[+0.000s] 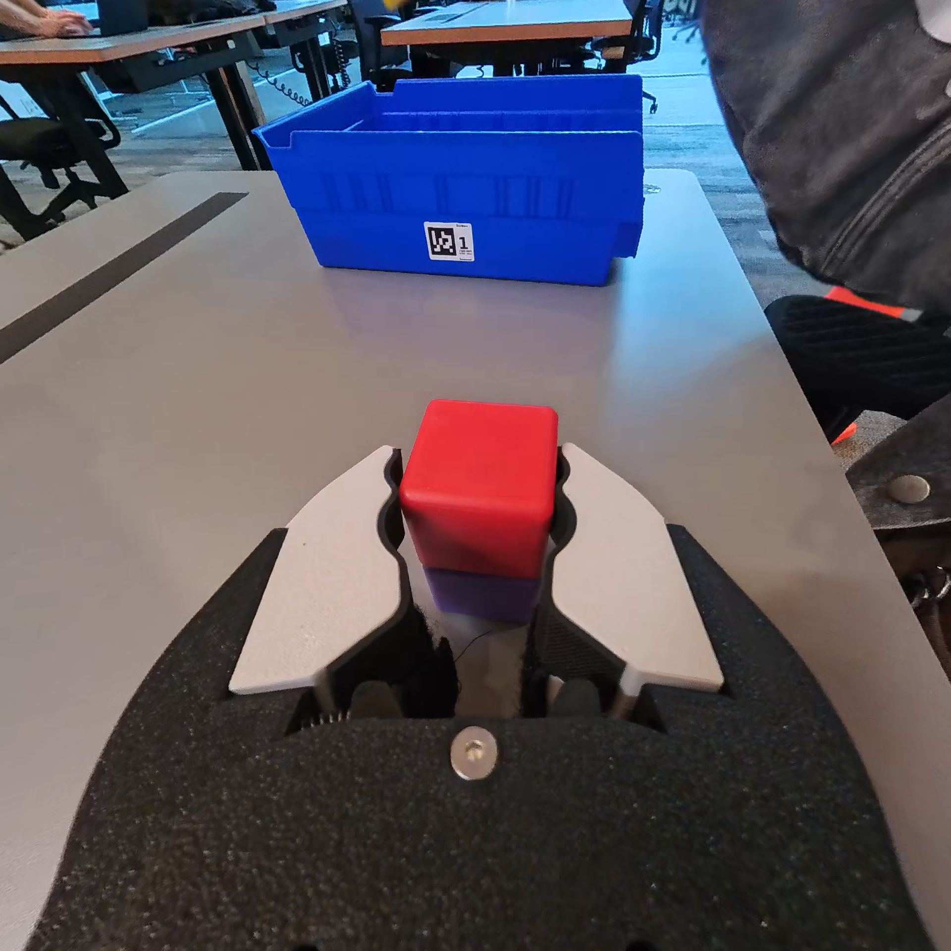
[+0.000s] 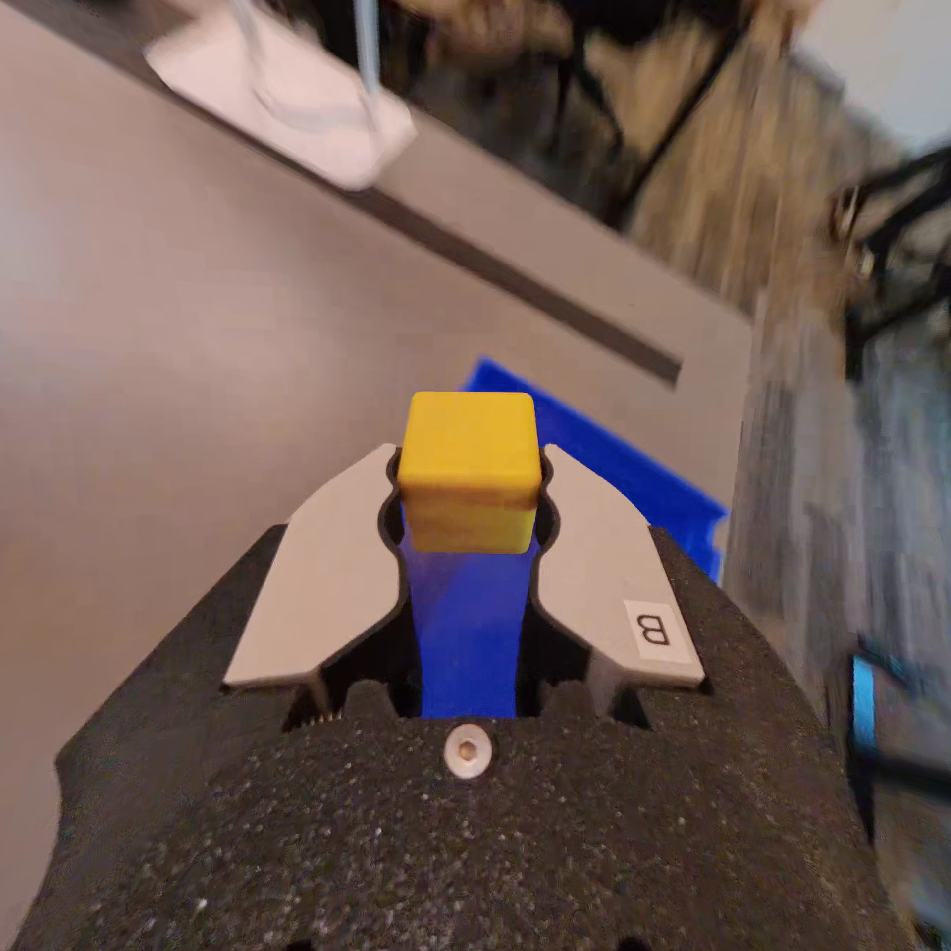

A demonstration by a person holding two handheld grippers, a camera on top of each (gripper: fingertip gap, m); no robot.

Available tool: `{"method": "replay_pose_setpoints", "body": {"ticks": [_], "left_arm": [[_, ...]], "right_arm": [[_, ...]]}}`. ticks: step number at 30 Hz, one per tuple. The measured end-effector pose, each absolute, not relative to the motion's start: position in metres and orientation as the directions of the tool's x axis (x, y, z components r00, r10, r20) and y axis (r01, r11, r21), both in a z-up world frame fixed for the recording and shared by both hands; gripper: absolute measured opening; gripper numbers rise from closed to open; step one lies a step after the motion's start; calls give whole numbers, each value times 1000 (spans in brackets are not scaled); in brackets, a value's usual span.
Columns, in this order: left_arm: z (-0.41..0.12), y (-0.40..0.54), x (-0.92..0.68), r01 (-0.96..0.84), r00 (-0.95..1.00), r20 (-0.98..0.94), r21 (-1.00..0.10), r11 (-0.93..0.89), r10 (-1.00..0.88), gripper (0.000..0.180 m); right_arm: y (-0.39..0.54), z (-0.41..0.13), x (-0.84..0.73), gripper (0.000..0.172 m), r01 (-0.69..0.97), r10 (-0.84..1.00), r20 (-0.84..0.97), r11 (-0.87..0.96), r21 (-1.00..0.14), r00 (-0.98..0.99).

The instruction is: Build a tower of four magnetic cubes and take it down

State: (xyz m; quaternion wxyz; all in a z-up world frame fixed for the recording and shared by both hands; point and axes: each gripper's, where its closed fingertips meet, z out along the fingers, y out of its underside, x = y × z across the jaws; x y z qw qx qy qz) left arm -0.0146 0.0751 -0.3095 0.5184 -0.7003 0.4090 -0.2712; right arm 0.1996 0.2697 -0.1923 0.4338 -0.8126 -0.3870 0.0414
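**Both grippers loaded: red on purple at the left, yellow aloft at the right**

Left gripper [image 1: 478, 483] pinches the red cube [image 1: 478, 489], its dark wavy pads [image 1: 392, 494] pressed on the cube's two opposite side faces. That red cube sits squarely on a purple cube [image 1: 481, 594], which rests on the grey table [image 1: 206, 411]; only the purple cube's near face shows below the red one, so a two-high stack stands between the fingers. Right gripper [image 2: 468, 483] is clamped on a yellow cube [image 2: 468, 473], carried in the air above the blue bin [image 2: 617, 463]; that view is smeared with motion. A fourth cube is not in view.

Handling, as a judgement: the cubes look like small, rigid, smooth plastic blocks with rounded edges, probably light. Flat opposite sides are the place to hold them, at mid-height, as both grippers do now. Magnets will likely snap a cube into place near the stack, and may tug it askew or lift the cube beneath when pulled away, so steadying the lower cube seems wise.

Outward in the left view: the blue bin [image 1: 463, 206] stands at 12 o'clock from the stack, well apart, with a white tag [image 1: 448, 241] on its near wall. A dark jacket [image 1: 849, 154] fills 2 o'clock; office desks [image 1: 128, 46] lie beyond at 11 o'clock
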Motion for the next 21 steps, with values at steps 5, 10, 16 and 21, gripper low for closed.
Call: {"method": "replay_pose_setpoints", "body": {"ticks": [5,10,16,21], "left_arm": [[-310,75,-14,-290,515,-39,-948,-131,-856,55],[-310,75,-14,-289,514,-37,-948,-132,-857,54],[-310,75,-14,-289,512,-35,-948,-134,-858,54],[-310,75,-14,-289,511,-33,-947,-136,-859,54]], "right_arm": [[309,-276,261,49,703,658,259,-615,-359,707],[311,-331,297,49,716,708,188,-698,32,681],[299,-353,310,50,704,723,99,-690,168,684],[298,-352,299,76,720,727,80,-687,101,682]]}}
